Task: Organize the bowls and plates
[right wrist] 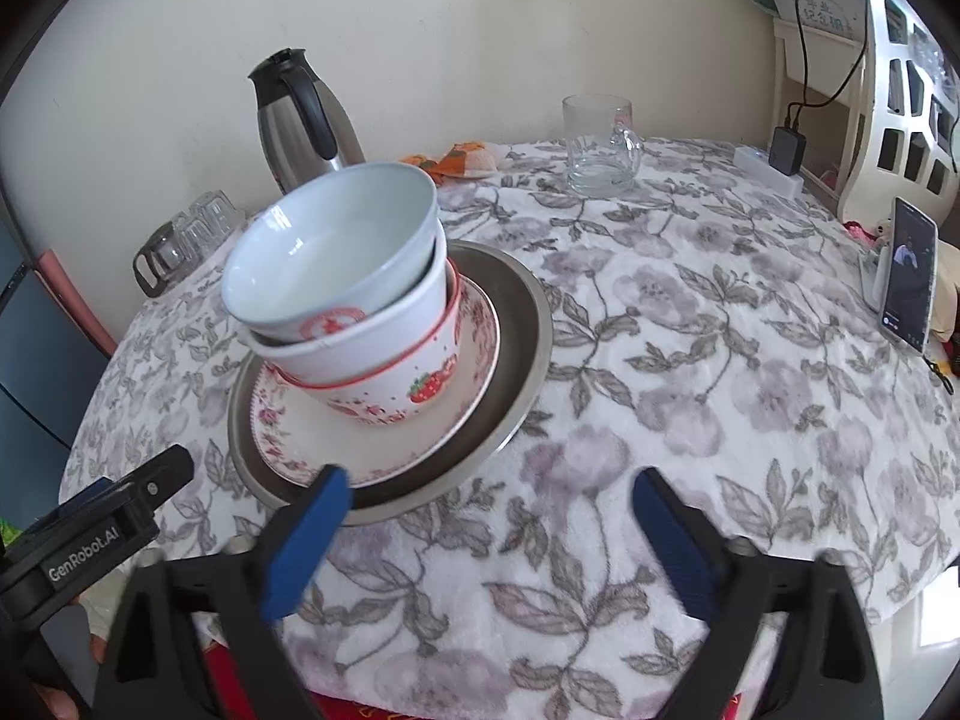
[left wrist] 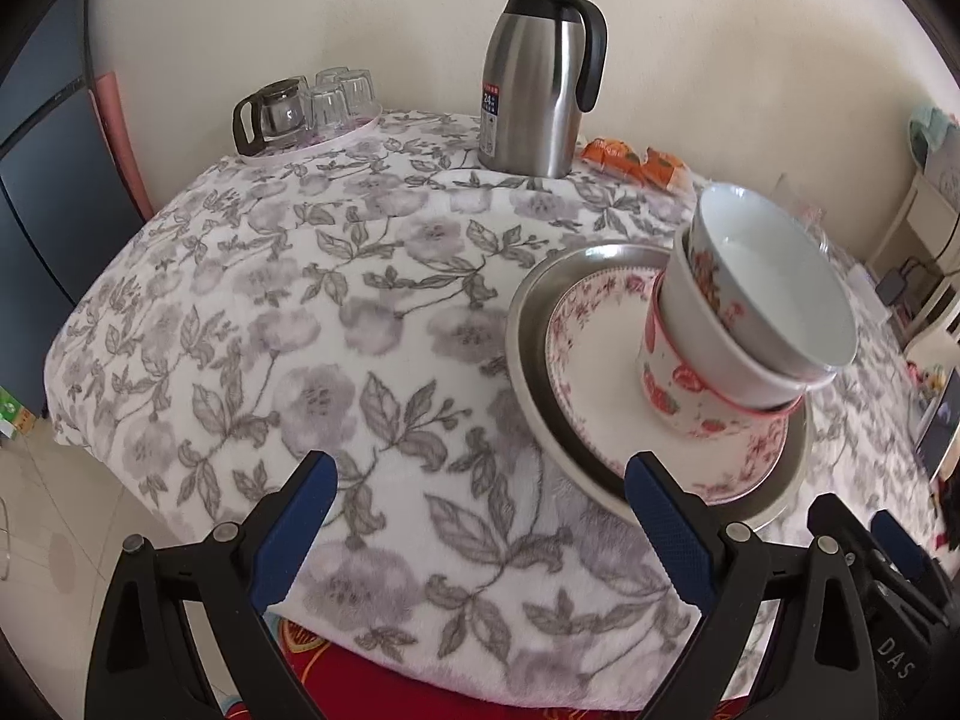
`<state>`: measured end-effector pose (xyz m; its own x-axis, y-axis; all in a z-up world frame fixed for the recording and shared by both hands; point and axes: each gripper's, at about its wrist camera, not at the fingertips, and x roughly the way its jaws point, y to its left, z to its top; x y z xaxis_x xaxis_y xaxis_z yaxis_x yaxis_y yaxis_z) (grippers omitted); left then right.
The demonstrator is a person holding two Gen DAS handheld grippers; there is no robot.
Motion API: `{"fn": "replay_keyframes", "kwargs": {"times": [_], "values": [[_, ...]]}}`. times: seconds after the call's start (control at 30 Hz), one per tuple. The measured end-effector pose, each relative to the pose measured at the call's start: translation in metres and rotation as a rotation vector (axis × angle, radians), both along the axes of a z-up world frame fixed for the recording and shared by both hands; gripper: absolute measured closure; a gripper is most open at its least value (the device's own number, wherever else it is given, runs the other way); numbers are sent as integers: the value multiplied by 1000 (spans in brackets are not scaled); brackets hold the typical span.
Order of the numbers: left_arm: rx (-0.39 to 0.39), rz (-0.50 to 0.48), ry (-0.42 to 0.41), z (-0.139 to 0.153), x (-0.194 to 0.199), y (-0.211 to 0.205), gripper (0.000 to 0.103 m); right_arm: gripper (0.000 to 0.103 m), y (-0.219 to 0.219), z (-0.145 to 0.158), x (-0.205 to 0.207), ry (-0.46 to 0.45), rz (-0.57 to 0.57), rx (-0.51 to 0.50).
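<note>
A stack of three bowls (left wrist: 750, 312) (right wrist: 342, 276) leans on a pink-flowered plate (left wrist: 594, 372) (right wrist: 420, 438), which lies in a steel plate (left wrist: 522, 324) (right wrist: 522, 324). The bottom bowl (right wrist: 414, 390) carries strawberries. My left gripper (left wrist: 480, 480) stands open over the cloth, its right finger (left wrist: 660, 516) at the steel plate's near rim, nothing between the jaws. In the right wrist view my right gripper (right wrist: 489, 498) is open too, its left finger (right wrist: 306, 540) at the plate's front rim. Each view also shows the other gripper at its lower edge.
A floral cloth (left wrist: 336, 312) (right wrist: 720, 396) covers the round table. At the back stand a steel thermos jug (left wrist: 540, 72) (right wrist: 300, 120), a tray of glasses with a small pot (left wrist: 300, 108), orange packets (left wrist: 636, 162) and a glass mug (right wrist: 600, 144). A phone (right wrist: 909, 276) leans at the right.
</note>
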<state>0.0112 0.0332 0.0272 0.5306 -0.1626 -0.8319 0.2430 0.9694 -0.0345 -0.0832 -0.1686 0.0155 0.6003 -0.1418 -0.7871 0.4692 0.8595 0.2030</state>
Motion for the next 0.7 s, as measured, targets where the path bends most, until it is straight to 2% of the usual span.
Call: {"fn": "replay_keyframes", "kwargs": {"times": [0.33, 0.53, 0.7], "values": [[25, -14, -22, 2, -7, -1, 6, 0, 1, -2, -9, 5, -11, -27], [44, -5, 30, -6, -7, -3, 6, 0, 1, -6, -15, 17, -19, -29], [99, 33, 12, -5, -11, -1, 6, 0, -3, -9, -19, 28, -37, -27]]}}
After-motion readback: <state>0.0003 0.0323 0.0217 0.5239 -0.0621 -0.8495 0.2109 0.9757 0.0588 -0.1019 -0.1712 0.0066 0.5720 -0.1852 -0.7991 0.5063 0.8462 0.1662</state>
